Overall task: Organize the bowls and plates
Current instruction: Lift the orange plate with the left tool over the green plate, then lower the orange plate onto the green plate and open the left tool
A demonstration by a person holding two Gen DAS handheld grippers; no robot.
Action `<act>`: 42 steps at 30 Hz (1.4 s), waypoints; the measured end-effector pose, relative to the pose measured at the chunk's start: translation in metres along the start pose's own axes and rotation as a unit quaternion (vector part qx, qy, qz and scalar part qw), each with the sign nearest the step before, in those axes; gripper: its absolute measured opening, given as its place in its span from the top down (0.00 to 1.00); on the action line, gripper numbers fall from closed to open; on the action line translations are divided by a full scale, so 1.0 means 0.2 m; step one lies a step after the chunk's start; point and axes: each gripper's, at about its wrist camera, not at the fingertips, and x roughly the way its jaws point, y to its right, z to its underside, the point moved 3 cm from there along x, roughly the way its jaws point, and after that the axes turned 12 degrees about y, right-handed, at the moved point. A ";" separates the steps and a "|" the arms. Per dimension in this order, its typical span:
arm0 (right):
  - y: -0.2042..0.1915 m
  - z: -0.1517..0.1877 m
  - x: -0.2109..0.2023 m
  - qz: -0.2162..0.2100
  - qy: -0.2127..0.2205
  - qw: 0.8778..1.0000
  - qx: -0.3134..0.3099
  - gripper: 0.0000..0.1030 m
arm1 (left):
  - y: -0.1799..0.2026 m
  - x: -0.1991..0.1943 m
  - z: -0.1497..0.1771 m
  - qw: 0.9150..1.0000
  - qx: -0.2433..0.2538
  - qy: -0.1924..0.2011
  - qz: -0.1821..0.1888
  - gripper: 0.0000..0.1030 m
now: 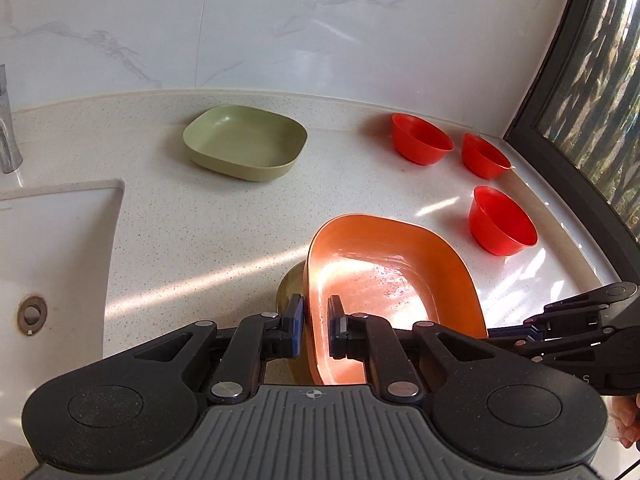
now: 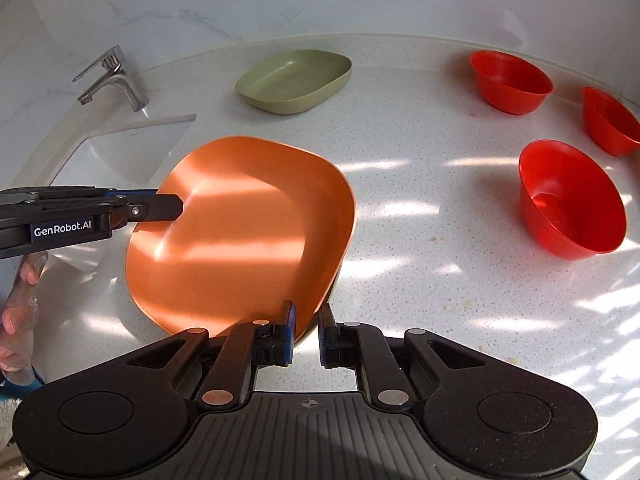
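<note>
the left tongs clamp the rim of a glossy orange plate, sun-streaked, tilted over a green plate; the right tongs stand slightly apart.

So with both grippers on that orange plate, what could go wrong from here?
1. The left gripper pinches only the thin rim of the square orange plastic plate, which is tilted; it could slip or swing.
2. The right gripper straddles the opposite rim together with a green plate underneath, so that one might get dragged along.
3. The nearest red plastic bowl sits close enough to be knocked.
</note>
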 end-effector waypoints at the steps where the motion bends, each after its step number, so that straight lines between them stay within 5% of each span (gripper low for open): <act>1: -0.01 0.01 -0.01 -0.001 0.006 1.000 -0.005 0.89 | 0.00 0.00 0.01 1.000 0.003 0.004 -0.003 0.89; 16: -0.06 0.03 0.00 0.014 0.030 0.997 -0.069 0.89 | -0.01 0.02 0.10 0.999 -0.043 0.015 -0.023 0.85; 42: -0.07 0.01 0.00 0.017 0.040 0.995 -0.085 0.84 | -0.03 -0.04 0.11 0.998 -0.052 0.018 -0.018 0.77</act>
